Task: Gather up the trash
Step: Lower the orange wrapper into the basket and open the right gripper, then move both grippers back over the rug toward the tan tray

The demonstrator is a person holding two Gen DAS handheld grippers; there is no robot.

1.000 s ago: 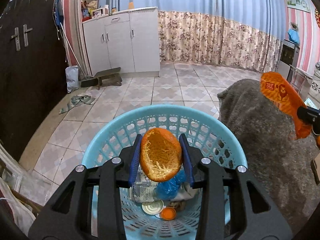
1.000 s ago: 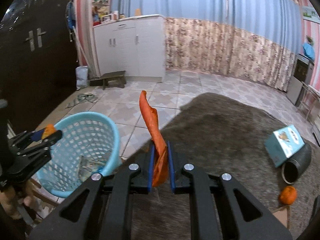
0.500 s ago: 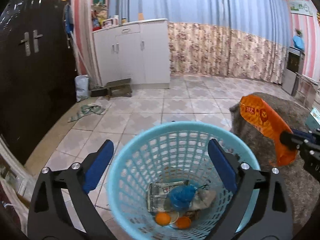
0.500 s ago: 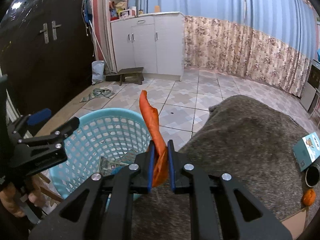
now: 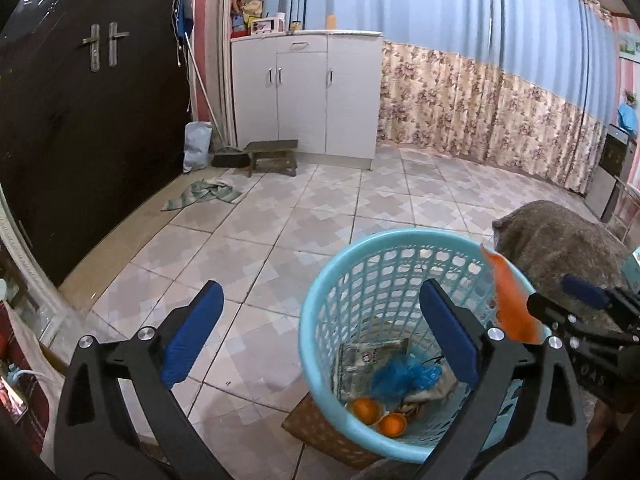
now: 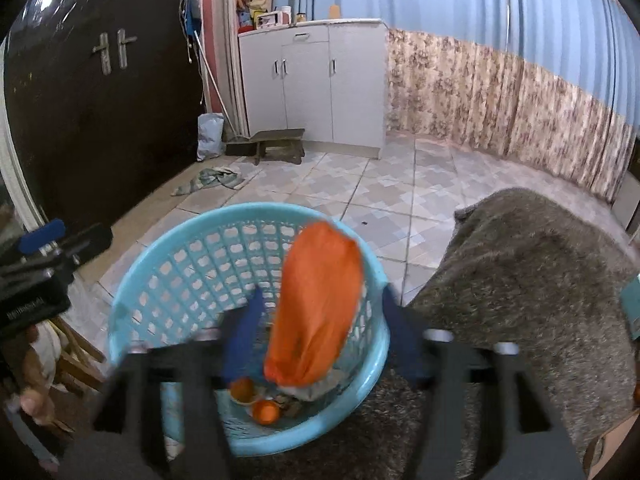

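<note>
1. Tiled floor and a grey rug carry the scene; the blue basket stands where the two meet, already holding a blue bag, some paper and two orange halves.
2. Your right tool is opening over the basket; the orange wrapper sits loose between the pads, no longer pinched, over the basket's mouth.
3. Let the pads part fully and keep the tool above the middle of the basket; I judge a light wrapper may cling to a pad or drift over the rim, so check it drops inside before you pull away.
4. Your left tool is wide open and holds nothing; keep it to the side so it does not catch the wrapper.
5. Only the left view shows the wrapper edge-on at the rim nearest the rug, beside the right tool's tip; the right view shows its broad face and more of the rug, though its own fingers are blurred.
</note>
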